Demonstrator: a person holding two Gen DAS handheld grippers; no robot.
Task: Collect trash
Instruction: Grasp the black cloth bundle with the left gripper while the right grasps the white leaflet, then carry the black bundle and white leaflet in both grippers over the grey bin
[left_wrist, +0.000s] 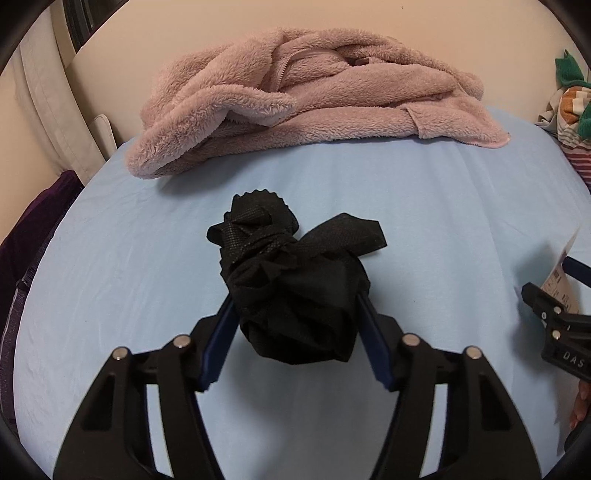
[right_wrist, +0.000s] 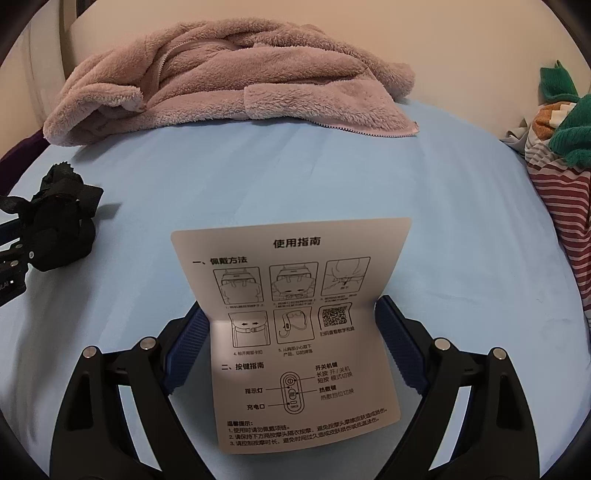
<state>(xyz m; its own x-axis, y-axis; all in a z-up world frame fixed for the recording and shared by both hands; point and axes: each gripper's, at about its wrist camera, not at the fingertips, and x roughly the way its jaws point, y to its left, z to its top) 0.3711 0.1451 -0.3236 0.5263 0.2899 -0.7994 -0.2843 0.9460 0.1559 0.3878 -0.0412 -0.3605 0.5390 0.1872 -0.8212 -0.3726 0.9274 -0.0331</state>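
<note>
A black bag (left_wrist: 295, 291), white leaflet (right_wrist: 295, 332) with black print, pink fleece (left_wrist: 306, 96), light-blue sheet (left_wrist: 122, 258).

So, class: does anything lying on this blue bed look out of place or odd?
Yes. A crumpled black fabric bundle sits between the left gripper's fingers, and a creased instruction leaflet stands bent between the right gripper's fingers. A pink fleece jacket lies rumpled by the wall.

A pink fleece jacket (left_wrist: 314, 99) lay crumpled on the light blue bed (left_wrist: 129, 258), well beyond the tool. Striped and green clothes (right_wrist: 561, 177) sat far right.
</note>
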